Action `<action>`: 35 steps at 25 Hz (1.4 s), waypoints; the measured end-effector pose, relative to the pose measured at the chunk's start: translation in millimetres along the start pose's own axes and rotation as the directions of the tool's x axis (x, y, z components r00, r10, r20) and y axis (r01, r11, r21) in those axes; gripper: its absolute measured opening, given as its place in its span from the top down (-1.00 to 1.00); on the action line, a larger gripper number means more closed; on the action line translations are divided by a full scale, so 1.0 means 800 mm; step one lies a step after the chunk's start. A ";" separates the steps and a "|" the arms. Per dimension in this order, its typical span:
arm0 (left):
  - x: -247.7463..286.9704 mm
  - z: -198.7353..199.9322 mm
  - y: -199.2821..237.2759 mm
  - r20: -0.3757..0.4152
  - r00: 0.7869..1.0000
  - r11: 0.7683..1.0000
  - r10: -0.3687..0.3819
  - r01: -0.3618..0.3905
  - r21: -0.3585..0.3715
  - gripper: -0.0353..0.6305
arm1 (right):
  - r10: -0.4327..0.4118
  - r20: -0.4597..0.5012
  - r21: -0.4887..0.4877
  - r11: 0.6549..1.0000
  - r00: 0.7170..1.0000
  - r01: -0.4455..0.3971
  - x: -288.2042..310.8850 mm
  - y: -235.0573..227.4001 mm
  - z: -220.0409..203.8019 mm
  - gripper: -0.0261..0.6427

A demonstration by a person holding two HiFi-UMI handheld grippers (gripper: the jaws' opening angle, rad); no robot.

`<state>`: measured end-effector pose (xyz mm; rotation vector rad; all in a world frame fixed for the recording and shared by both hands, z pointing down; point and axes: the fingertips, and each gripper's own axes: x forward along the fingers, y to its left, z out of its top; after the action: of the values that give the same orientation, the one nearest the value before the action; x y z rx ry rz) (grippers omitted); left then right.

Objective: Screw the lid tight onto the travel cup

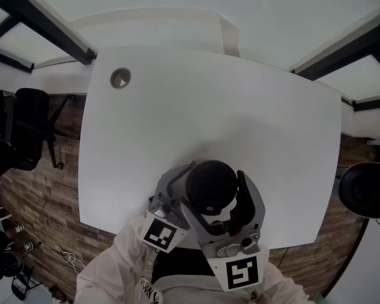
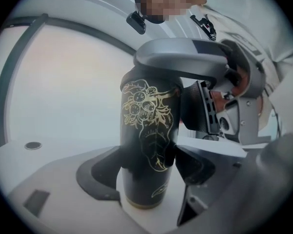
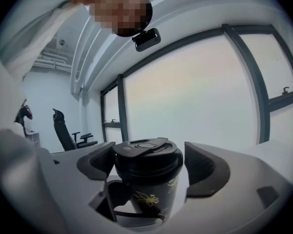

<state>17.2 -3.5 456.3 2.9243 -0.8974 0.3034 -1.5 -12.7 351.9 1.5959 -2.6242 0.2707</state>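
One black travel cup with gold line drawings (image 2: pixel 149 145) stands upright on the white rounded table (image 1: pixel 209 106), close to the table's near edge. It carries one black plastic lid with a flip tab (image 3: pixel 146 152).

Two grippers meet at this cup. The left gripper (image 2: pixel 144 167) is clamped on the cup's lower body, one dark pad pressed on each side. The right gripper (image 3: pixel 149 162) sits higher, and its two jaws close against opposite sides of the lid's rim.

Two marker cubes show just nearer the person than the cup, one on the left (image 1: pixel 159 233) and one on the right (image 1: pixel 242 272).

One round grey grommet (image 1: pixel 120 78) lies well beyond the cup, at the far left corner.
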 end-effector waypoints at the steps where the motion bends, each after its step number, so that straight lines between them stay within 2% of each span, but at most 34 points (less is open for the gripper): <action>1: -0.001 0.000 0.000 -0.001 1.000 1.000 -0.023 0.023 -0.001 -0.15 | 0.051 0.006 -0.003 0.999 0.999 -0.051 -0.003 0.003 0.004 -0.33; 3: -0.003 0.000 0.001 -0.004 0.997 0.997 -0.082 0.082 -0.004 -0.15 | 0.181 0.009 -0.013 0.983 0.983 -0.181 -0.010 0.010 0.011 -0.33; 6: -0.006 0.002 0.003 -0.013 0.984 0.984 -0.176 0.176 0.009 -0.15 | 0.359 -0.014 -0.023 0.933 0.933 -0.359 -0.012 0.007 0.011 -0.33; 8: -0.005 0.002 0.002 -0.021 0.973 0.973 -0.229 0.229 0.010 -0.16 | 0.467 -0.043 -0.029 0.883 0.883 -0.468 -0.010 0.004 0.008 -0.33; 11: -0.003 0.003 0.004 -0.024 0.956 0.956 -0.292 0.292 0.000 -0.15 | 0.613 -0.092 -0.030 0.786 0.785 -0.618 -0.007 0.006 0.004 -0.33; 15: -0.001 -0.001 0.002 -0.034 0.937 0.937 -0.348 0.349 0.025 -0.16 | 0.718 -0.136 -0.067 0.681 0.683 -0.730 -0.002 0.011 -0.001 -0.33; 17: -0.001 -0.003 0.002 -0.035 0.932 0.931 -0.362 0.363 0.035 -0.16 | 0.745 -0.137 -0.078 0.649 0.653 -0.757 0.001 0.015 -0.002 -0.33; 19: -0.002 -0.004 0.002 -0.035 0.931 0.930 -0.364 0.365 0.031 -0.16 | 0.758 -0.133 -0.087 0.633 0.639 -0.769 0.003 0.018 -0.004 -0.33; 21: -0.003 -0.006 0.002 -0.034 0.934 0.934 -0.355 0.356 0.023 -0.16 | 0.758 -0.119 -0.092 0.635 0.641 -0.767 0.004 0.019 -0.004 -0.33; 23: -0.003 -0.008 0.002 -0.033 0.941 0.941 -0.337 0.338 0.016 -0.16 | 0.739 -0.100 -0.094 0.659 0.666 -0.746 0.007 0.019 -0.004 -0.33; 28: -0.003 -0.011 0.004 -0.027 0.968 0.968 -0.251 0.251 -0.004 -0.15 | 0.625 -0.061 -0.103 0.771 0.778 -0.628 0.009 0.020 -0.004 -0.33; 32: -0.004 -0.010 0.003 -0.016 0.987 0.987 -0.163 0.163 -0.003 -0.15 | 0.490 -0.022 -0.105 0.866 0.872 -0.489 0.006 0.019 -0.004 -0.33; 35: -0.002 -0.011 0.003 -0.010 0.995 0.995 -0.100 0.100 -0.017 -0.15 | 0.376 0.001 -0.090 0.923 0.927 -0.374 0.006 0.013 -0.004 -0.33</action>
<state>13.1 -3.6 464.4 2.9367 -0.7448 0.3035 -13.2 -11.9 354.3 1.0633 -2.8947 0.1525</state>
